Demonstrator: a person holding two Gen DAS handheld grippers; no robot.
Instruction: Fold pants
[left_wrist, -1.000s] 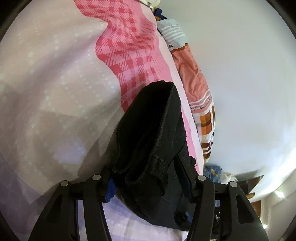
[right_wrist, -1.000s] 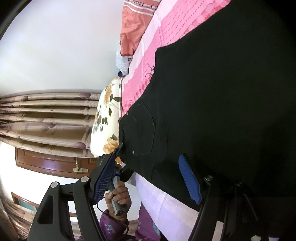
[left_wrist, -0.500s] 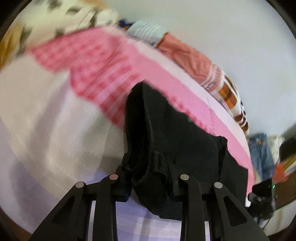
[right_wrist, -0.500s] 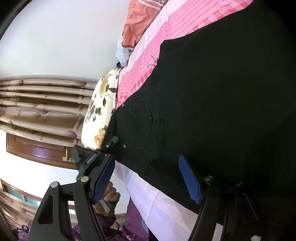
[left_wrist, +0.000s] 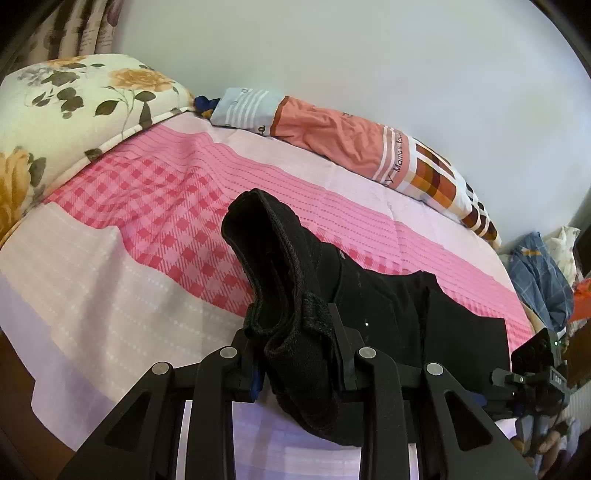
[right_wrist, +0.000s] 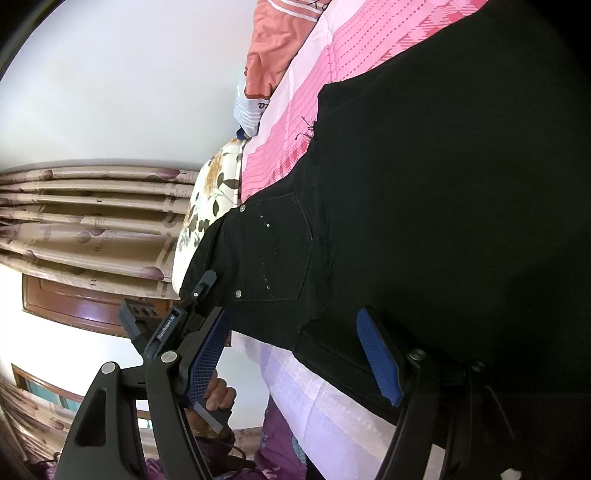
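Note:
Black pants (left_wrist: 388, 306) lie on a pink checked bed sheet (left_wrist: 166, 206). My left gripper (left_wrist: 295, 354) is shut on the bunched waistband of the pants (left_wrist: 280, 280) and lifts it off the sheet. In the right wrist view the pants (right_wrist: 424, 184) spread flat, back pocket (right_wrist: 273, 247) up. My right gripper (right_wrist: 299, 365) is open, its blue pads (right_wrist: 376, 354) straddling the pants' near edge without holding it. The left gripper's body (right_wrist: 166, 325) shows at the waistband there.
A floral pillow (left_wrist: 66, 110) lies at the bed's head. A rolled orange and checked blanket (left_wrist: 351, 144) lies along the wall. Loose clothes (left_wrist: 539, 273) are piled at the right. Curtains (right_wrist: 85, 214) and a wooden frame are behind the pillow.
My left gripper has closed tighter on the waistband and swung, so the view turned from the sheet to the whole bed. The right gripper stayed open and shifted slightly along the pants.

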